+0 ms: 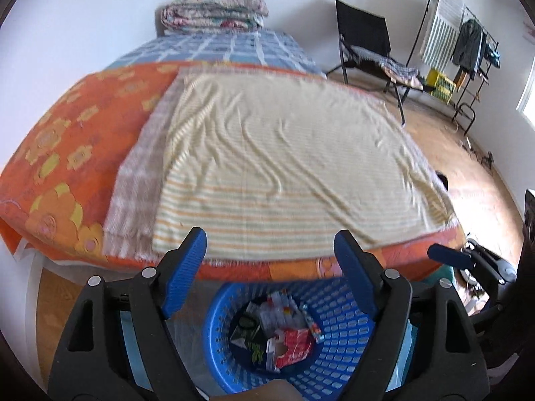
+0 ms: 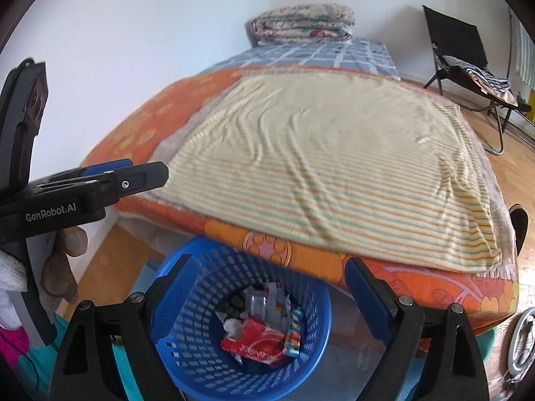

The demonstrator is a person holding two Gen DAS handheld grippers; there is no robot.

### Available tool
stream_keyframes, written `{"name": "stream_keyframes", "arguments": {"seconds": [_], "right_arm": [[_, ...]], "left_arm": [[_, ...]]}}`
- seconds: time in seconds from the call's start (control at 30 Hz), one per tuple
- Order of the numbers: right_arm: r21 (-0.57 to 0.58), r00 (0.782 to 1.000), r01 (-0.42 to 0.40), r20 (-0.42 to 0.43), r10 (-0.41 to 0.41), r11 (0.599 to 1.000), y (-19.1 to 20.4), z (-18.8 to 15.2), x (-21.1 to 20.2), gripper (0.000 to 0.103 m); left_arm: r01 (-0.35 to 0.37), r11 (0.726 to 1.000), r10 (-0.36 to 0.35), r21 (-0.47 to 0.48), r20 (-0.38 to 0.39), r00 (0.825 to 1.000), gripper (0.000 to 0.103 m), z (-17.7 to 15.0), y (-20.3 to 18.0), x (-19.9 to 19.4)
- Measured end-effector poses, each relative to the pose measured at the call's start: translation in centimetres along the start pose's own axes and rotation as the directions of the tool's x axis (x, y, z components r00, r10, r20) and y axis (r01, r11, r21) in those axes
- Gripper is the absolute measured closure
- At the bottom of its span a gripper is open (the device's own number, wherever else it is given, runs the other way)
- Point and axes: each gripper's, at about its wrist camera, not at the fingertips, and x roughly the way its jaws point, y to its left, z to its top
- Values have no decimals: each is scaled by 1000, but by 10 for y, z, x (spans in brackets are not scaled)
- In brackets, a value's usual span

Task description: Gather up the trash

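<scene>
A blue perforated plastic basket (image 1: 344,354) (image 2: 187,320) stands on the floor at the foot of the bed. It holds crumpled trash (image 1: 277,330) (image 2: 264,324): a red wrapper, dark green packets, white scraps and a striped tube. My left gripper (image 1: 271,247) is open and empty above the basket. My right gripper (image 2: 267,270) is open and empty above the basket too. The left gripper shows from the side in the right wrist view (image 2: 140,175). The right gripper's fingertip (image 1: 448,255) shows at the right of the left wrist view.
A bed with a striped cream towel (image 1: 287,160) (image 2: 334,160) over an orange flowered cover (image 1: 67,153) fills the middle. A folded quilt (image 1: 214,11) lies at its head. A black folding chair (image 1: 367,43) and a clothes rack (image 1: 468,50) stand right on wood floor.
</scene>
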Motion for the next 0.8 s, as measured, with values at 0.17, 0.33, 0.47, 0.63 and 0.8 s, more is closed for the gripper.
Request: {"name": "stream_keyframes", "arguments": {"seconds": [0.17, 0.33, 0.47, 0.63, 0.8], "right_arm": [[41, 996, 23, 84, -26, 999, -6, 12, -19, 11], [76, 987, 24, 156, -35, 997, -9, 26, -38, 0], [72, 973, 34, 227, -49, 997, -7, 38, -55, 0], [61, 960, 49, 274, -64, 997, -2, 47, -68, 0], [55, 951, 53, 302, -67, 997, 2, 50, -76, 0]], "left_arm": [[7, 1000, -7, -3, 65, 998, 19, 12, -3, -19], [16, 1000, -18, 18, 131, 991, 16, 21, -9, -39], [16, 999, -23, 40, 181, 983, 12, 26, -16, -53], [10, 999, -23, 53, 241, 970, 7, 32, -20, -70], [-4, 998, -13, 59, 276, 961, 3, 33, -24, -80]]}}
